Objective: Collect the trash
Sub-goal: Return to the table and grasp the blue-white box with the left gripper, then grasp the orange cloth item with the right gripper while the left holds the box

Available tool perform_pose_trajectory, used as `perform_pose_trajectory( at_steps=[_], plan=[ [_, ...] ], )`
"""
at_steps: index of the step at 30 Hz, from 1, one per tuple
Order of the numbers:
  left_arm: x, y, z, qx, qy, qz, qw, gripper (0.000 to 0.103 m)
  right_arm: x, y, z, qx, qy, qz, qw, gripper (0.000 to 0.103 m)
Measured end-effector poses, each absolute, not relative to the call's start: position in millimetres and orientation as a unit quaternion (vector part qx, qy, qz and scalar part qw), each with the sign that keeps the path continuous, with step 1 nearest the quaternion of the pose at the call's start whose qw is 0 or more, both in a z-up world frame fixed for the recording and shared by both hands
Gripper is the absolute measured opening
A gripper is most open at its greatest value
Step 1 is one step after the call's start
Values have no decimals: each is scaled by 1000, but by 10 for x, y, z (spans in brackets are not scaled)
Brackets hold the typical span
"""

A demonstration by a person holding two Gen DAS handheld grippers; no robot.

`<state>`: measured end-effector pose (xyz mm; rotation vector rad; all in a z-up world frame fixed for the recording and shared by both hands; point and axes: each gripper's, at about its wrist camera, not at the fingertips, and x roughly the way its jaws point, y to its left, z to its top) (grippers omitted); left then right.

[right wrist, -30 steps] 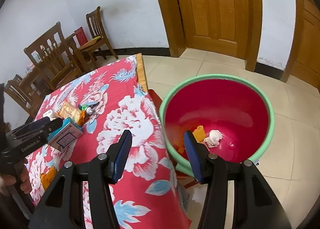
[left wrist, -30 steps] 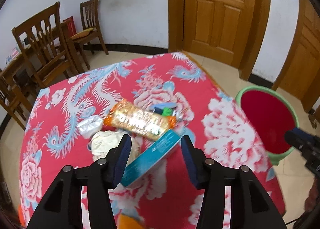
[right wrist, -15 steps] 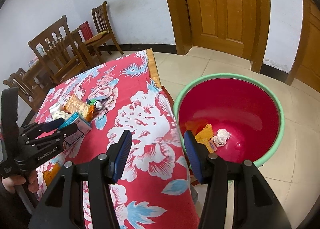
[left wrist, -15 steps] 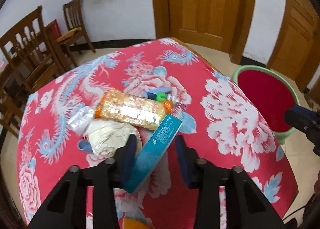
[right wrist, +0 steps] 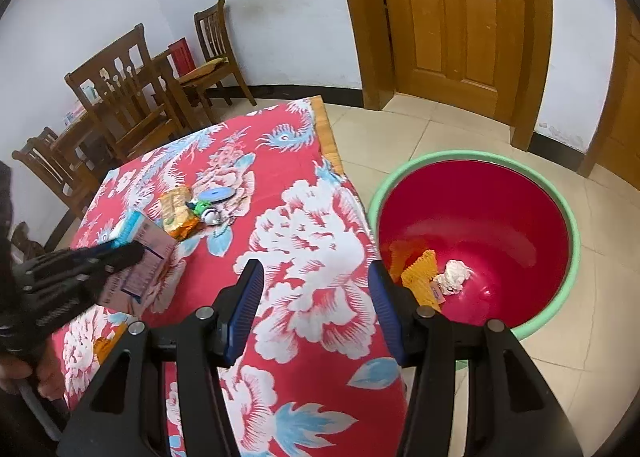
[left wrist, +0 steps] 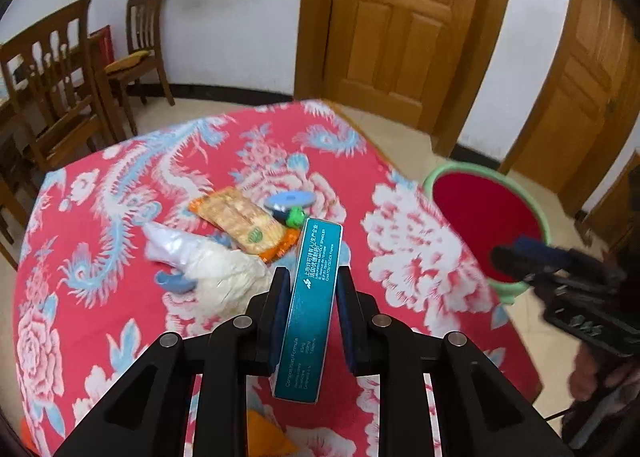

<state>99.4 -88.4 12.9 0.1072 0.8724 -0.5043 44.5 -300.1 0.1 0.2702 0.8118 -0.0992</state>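
A long teal box (left wrist: 318, 249) stands lifted off the red flowered tablecloth (left wrist: 416, 257), between the pads of my left gripper (left wrist: 312, 277). Its jaws are closing and both pads press on the box's sides. The right wrist view shows the same gripper (right wrist: 120, 253) with the box (right wrist: 140, 261) at the left. My right gripper (right wrist: 315, 277) hangs open and empty over the table's edge, beside the red basin (right wrist: 440, 156) with a green rim. In the basin lie an orange wrapper (right wrist: 420, 273) and a white paper ball (right wrist: 454, 275).
On the cloth lie an orange snack packet (left wrist: 240, 221), a crumpled white bag (left wrist: 212, 261), a blue disc (left wrist: 290, 199), a green cap (left wrist: 295, 217) and an orange scrap (left wrist: 264, 433). Wooden chairs (left wrist: 60, 97) stand at the left. A wooden door (right wrist: 460, 17) is behind the basin.
The left jaws have closed in on the teal box and it has come up off the cloth, now lined up along the fingers. The right gripper has shifted slightly, jaws unchanged.
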Motion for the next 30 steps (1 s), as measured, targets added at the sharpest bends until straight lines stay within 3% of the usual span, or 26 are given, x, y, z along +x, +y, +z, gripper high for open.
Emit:
perform_pose_trajectory(
  at_steps=[9,30],
  plan=[
    [895,-340,355,-12,392,-183,901,23,511,-2676,25,120,397,-10,910,55],
    [424,728,114,-69,401,-40,912,23,407,-1509,-156,64,450,129,881,55]
  ],
)
